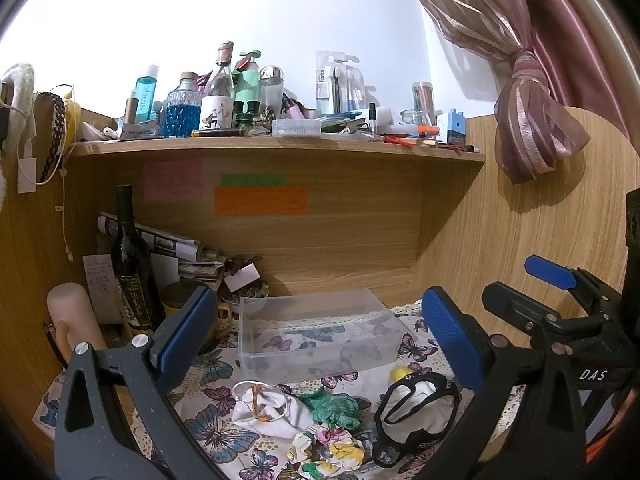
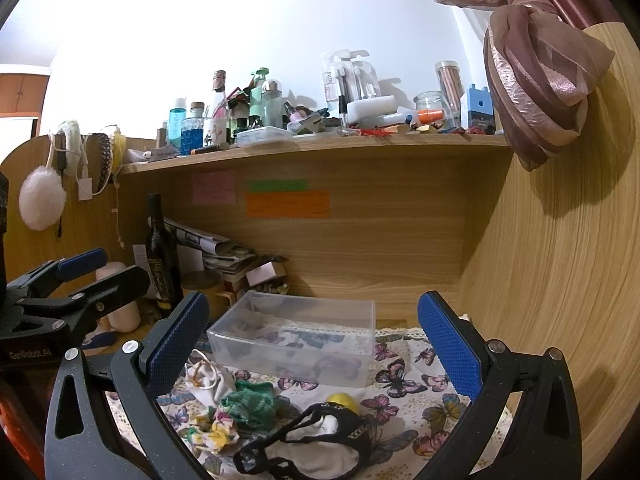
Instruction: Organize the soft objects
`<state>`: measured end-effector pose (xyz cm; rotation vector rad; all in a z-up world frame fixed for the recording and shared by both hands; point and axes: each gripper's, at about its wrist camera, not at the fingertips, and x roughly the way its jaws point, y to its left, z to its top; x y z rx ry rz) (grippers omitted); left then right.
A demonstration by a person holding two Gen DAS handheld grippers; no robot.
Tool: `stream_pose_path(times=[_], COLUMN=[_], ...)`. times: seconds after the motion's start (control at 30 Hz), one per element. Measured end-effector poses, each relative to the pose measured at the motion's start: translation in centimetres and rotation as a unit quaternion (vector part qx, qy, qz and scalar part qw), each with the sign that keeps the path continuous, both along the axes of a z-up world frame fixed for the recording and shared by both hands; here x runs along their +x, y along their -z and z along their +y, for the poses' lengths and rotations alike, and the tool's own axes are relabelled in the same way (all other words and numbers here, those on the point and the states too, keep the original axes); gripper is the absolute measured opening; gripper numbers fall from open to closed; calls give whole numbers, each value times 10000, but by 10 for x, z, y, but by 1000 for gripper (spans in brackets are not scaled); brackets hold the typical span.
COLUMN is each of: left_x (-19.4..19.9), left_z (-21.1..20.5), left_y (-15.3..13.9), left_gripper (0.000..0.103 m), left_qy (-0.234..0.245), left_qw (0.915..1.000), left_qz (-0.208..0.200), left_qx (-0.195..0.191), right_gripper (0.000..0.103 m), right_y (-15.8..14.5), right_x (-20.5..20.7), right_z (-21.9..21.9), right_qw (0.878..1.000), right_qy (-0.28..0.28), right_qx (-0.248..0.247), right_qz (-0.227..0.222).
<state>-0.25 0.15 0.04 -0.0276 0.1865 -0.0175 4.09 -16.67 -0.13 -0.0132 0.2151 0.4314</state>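
Note:
Several soft items lie on the butterfly-print cloth [image 1: 216, 436]: a white pouch with a cord [image 1: 264, 408], a green knit piece [image 1: 332, 404], a floral crumpled cloth [image 1: 332, 450], a white cloth with black trim [image 1: 416, 412] and a small yellow ball [image 1: 401, 373]. Behind them stands an empty clear plastic box [image 1: 316, 332]. My left gripper [image 1: 316, 340] is open and empty above the pile. My right gripper [image 2: 316, 348] is open and empty, over the same items: box [image 2: 296, 340], pouch [image 2: 210, 380], green piece [image 2: 250, 402], trimmed cloth [image 2: 316, 444], ball [image 2: 343, 400].
A dark wine bottle [image 1: 130, 264], papers, a candle [image 1: 74, 320] and a mug stand at the back left. A crowded shelf [image 1: 276, 142] of bottles runs overhead. Wooden walls enclose the desk on three sides; a pink curtain [image 1: 532, 120] hangs at right.

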Motion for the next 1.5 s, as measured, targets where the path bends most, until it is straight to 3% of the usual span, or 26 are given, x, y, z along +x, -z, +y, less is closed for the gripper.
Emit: stream_pose_path(times=[1.2,1.4,1.5], left_x=[5,16,28], left_z=[1,11,19], left_y=[6,17,32], left_gripper=[103,103,103], left_qy=[46,-33,-51], left_qw=[9999,9995,9980], left_qz=[31,274,615], left_qx=[-100,-156,-170], right_gripper=[103,103,103], right_y=[2,9,17], right_x=[1,6,13], right_z=[3,6,4], right_qw=[10000,9999,9995], right_qy=[-2,50,28], right_qx=[3,-45,-59], right_qz=[47,127,319])
